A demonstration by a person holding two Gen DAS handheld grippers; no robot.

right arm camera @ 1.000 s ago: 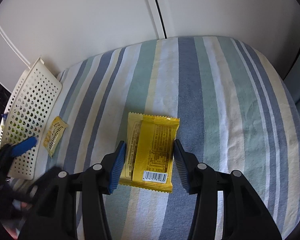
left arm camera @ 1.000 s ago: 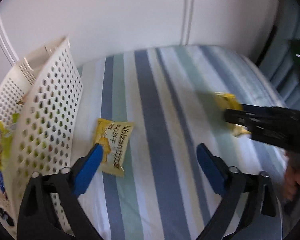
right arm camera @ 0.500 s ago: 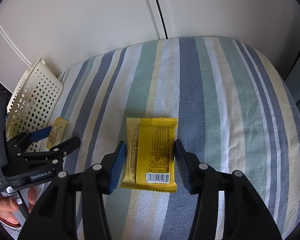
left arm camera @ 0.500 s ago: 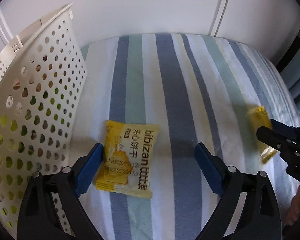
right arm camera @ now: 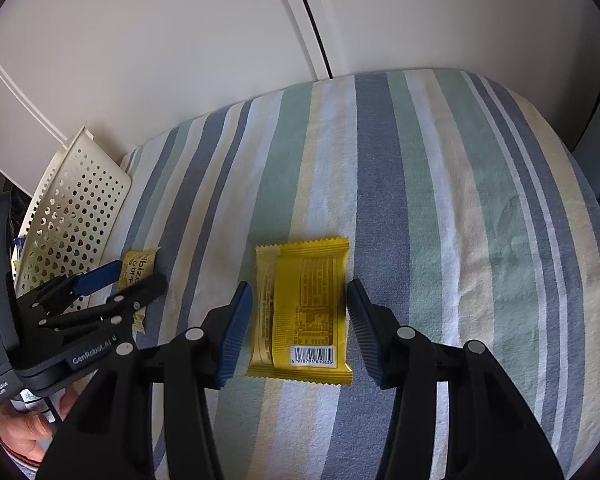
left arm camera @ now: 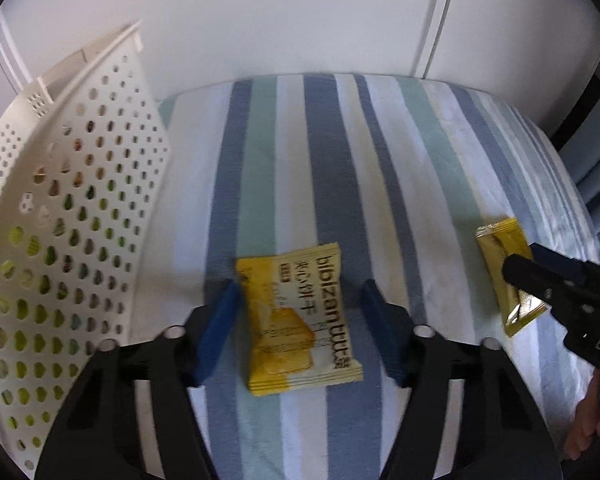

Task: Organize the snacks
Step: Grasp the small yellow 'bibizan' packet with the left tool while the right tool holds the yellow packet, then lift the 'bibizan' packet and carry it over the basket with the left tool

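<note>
**Two packets lined up, neither one gripped yet**

The left tongs (left arm camera: pixel 298 320) stand wide open with a yellow biscuit packet (left arm camera: pixel 298 322) lying flat between the blue fingers (left arm camera: pixel 216 332). The left finger sits right at the packet's edge; the right finger is apart from it, with a strip of cloth showing between. The right tongs (right arm camera: pixel 298 330) are open too, straddling a second yellow packet (right arm camera: pixel 302 308) that lies barcode side up, with a narrow gap on each side. Neither pair holds anything. Both packets rest on the striped cloth (right arm camera: pixel 460 240), and the white perforated basket (left arm camera: pixel 60 240), which already has snacks inside, stands just to the left of the biscuit packet.

The likely trouble is in the closing. The packets are thin, flat and slippery, so fingers that close too high may slide over the top and come up with nothing. Fingers pressed too low may pinch the soft cloth along with the wrapper and drag it. On the left, the off-centre packet may swivel as the near finger reaches it first. A squeeze too hard could crush the biscuit. The basket wall is close, so a careless lift might knock it.
</note>
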